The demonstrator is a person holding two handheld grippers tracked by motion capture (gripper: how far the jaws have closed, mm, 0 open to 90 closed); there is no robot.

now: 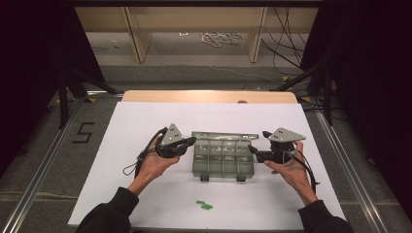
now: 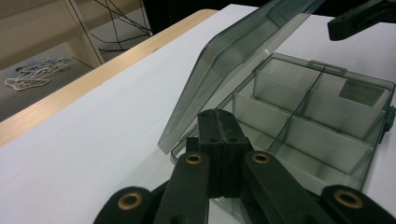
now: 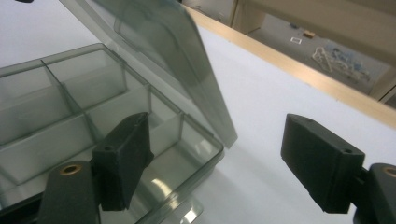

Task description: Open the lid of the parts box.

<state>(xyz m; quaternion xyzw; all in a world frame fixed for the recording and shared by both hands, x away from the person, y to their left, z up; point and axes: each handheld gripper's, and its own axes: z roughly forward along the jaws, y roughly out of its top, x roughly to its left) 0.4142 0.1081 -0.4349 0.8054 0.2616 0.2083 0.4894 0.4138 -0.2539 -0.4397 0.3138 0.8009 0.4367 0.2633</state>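
Six clear compartments fill the smoky organiser box (image 1: 223, 156), lid (image 2: 233, 60) raised

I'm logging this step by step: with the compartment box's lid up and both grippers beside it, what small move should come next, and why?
Probably reach the right gripper, jaws open and holding nothing, toward the green pieces lying near the table's front edge. The compartment box already has its lid raised and its compartments look bare, while the left gripper is shut against the box's left end.
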